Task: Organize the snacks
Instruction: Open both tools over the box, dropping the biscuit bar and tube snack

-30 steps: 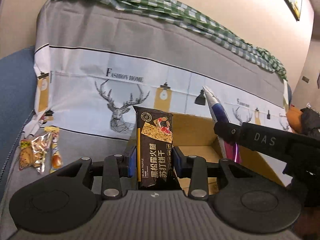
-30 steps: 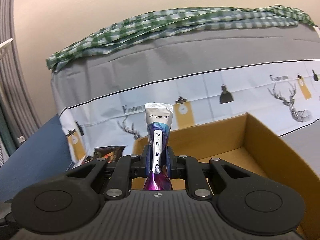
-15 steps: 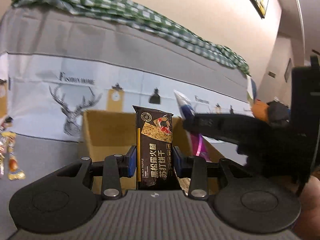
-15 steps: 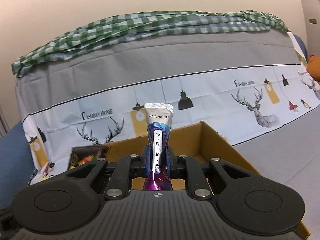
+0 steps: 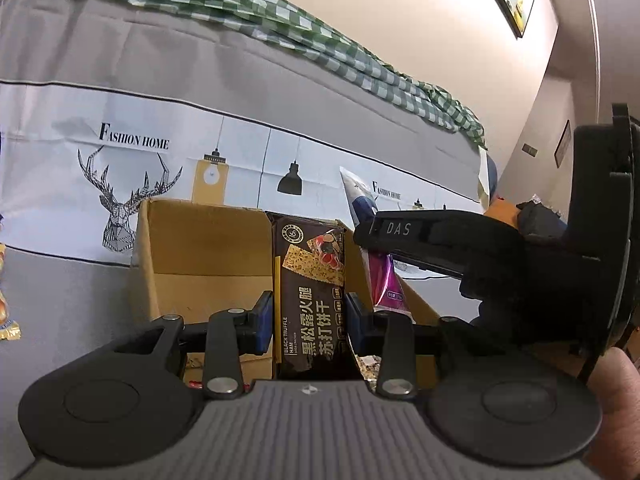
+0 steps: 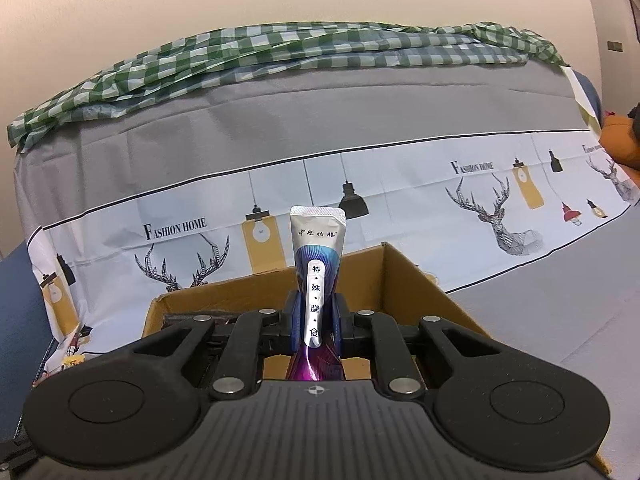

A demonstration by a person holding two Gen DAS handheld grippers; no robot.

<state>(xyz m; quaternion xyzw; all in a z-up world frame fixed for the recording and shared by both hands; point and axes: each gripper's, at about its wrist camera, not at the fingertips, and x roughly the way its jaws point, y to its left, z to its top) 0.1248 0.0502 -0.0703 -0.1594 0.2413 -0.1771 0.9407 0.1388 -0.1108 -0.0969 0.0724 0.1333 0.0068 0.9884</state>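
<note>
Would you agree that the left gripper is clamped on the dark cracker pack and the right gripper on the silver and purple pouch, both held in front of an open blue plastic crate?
Not quite: the container is a brown cardboard box, not a blue plastic crate, as both wrist views show. The rest holds: the left gripper clamps the dark cracker pack, and the right gripper clamps the silver and purple pouch.

A grey fabric-covered sofa seat (image 5: 72,292) carries an open brown cardboard box (image 5: 200,256), standing near the printed deer-and-lamp backrest cover (image 5: 160,152). Small orange-yellow wrapped snacks (image 5: 6,320) lie well apart at left.
</note>
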